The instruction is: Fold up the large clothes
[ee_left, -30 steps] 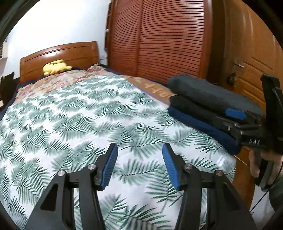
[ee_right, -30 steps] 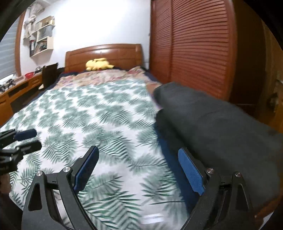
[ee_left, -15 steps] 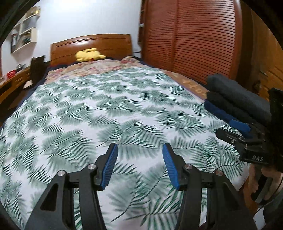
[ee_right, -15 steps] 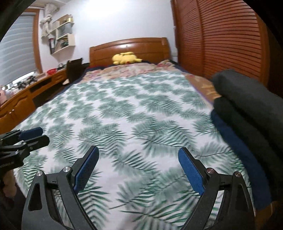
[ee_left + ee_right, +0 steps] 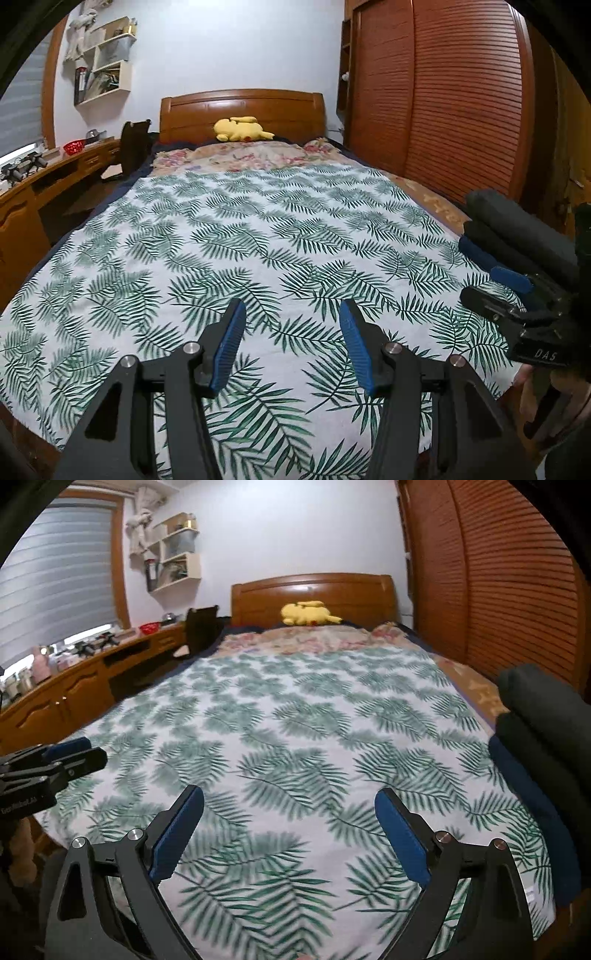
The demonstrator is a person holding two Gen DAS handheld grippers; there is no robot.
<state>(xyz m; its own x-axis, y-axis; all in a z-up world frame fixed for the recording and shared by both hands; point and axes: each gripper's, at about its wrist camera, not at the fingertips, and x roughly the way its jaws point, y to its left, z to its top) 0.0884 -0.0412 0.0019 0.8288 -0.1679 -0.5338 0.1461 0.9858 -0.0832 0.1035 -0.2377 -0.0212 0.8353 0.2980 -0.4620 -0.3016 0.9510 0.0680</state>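
A stack of folded dark clothes [image 5: 517, 236], grey on top and navy at the bottom, lies on the right edge of the bed; it also shows at the right of the right wrist view [image 5: 535, 731]. My left gripper [image 5: 291, 314] is open and empty above the bed's near end. My right gripper [image 5: 288, 801] is open wide and empty, also above the near end, left of the stack. Each gripper shows at the edge of the other's view: the right one [image 5: 517, 295] and the left one [image 5: 62, 753].
The bed has a white leaf-print cover [image 5: 240, 240] and a floral blanket [image 5: 251, 155] near the wooden headboard. A yellow plush toy [image 5: 240, 130] lies at the head. A louvred wardrobe [image 5: 443, 96] stands on the right, a wooden desk [image 5: 74, 679] on the left.
Both grippers have swung left, away from the folded stack, and now face the headboard. The stack has slid to the right edge of both views. Both stay open.
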